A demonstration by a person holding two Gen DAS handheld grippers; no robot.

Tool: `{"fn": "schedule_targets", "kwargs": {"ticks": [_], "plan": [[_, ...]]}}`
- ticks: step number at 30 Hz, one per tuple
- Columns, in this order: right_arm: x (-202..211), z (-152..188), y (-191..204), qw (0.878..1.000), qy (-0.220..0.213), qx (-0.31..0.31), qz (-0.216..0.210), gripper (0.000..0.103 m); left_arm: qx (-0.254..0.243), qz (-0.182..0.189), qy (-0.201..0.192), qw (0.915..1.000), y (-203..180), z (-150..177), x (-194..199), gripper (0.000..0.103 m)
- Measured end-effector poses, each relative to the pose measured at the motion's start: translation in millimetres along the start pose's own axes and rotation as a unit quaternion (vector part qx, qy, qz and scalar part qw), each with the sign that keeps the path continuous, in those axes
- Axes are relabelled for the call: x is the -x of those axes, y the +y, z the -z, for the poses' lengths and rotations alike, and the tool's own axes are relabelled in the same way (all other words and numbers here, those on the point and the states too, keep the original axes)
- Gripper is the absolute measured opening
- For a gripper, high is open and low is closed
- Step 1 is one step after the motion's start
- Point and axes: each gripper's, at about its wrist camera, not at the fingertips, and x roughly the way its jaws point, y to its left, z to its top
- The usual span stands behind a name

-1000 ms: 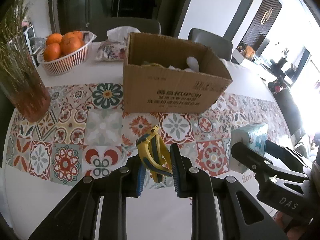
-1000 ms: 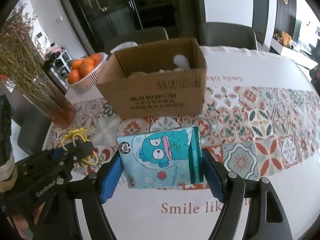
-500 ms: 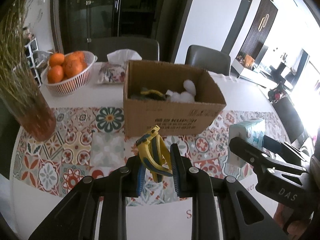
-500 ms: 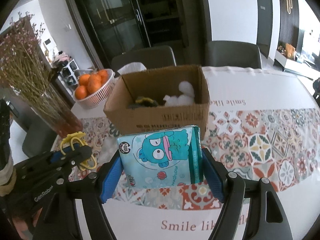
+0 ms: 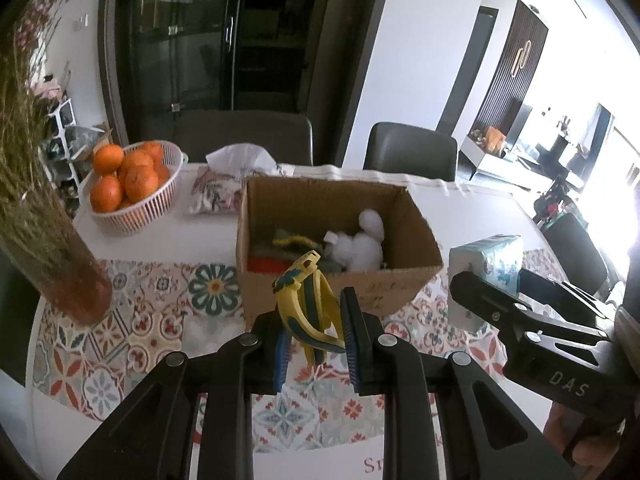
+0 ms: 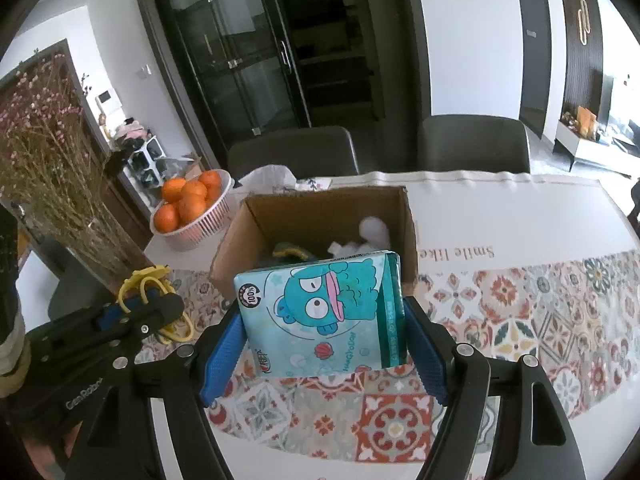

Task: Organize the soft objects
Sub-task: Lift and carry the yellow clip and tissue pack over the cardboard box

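My left gripper is shut on a yellow and blue soft toy, held above the table just in front of the open cardboard box. My right gripper is shut on a teal cartoon tissue pack, also raised in front of the box. The box holds a white fluffy toy and some dark and red soft items. The right gripper and its pack show in the left wrist view; the left gripper and its toy show in the right wrist view.
A white basket of oranges and a floral tissue pack stand behind the box on the left. A vase of dried flowers stands at the left. The patterned table runner lies under both grippers. Dark chairs stand behind the table.
Both grippers have risen with their loads, so the views now look down into the box. The grips have not changed.
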Motion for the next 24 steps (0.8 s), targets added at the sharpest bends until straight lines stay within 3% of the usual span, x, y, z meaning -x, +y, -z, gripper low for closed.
{"fn": "schedule_targets", "kwargs": {"ticks": [11,24], "plan": [[-19,-38,-7,1.0,-0.005,0.006,-0.008,0.076,-0.009,0.0,-0.008,0.9999,0,-33,-19,0.024],[-61,-74,-14,1.0,0.021,0.013,-0.011,0.076,-0.025,0.025,0.002,0.9994,9,-65,-62,0.024]]}}
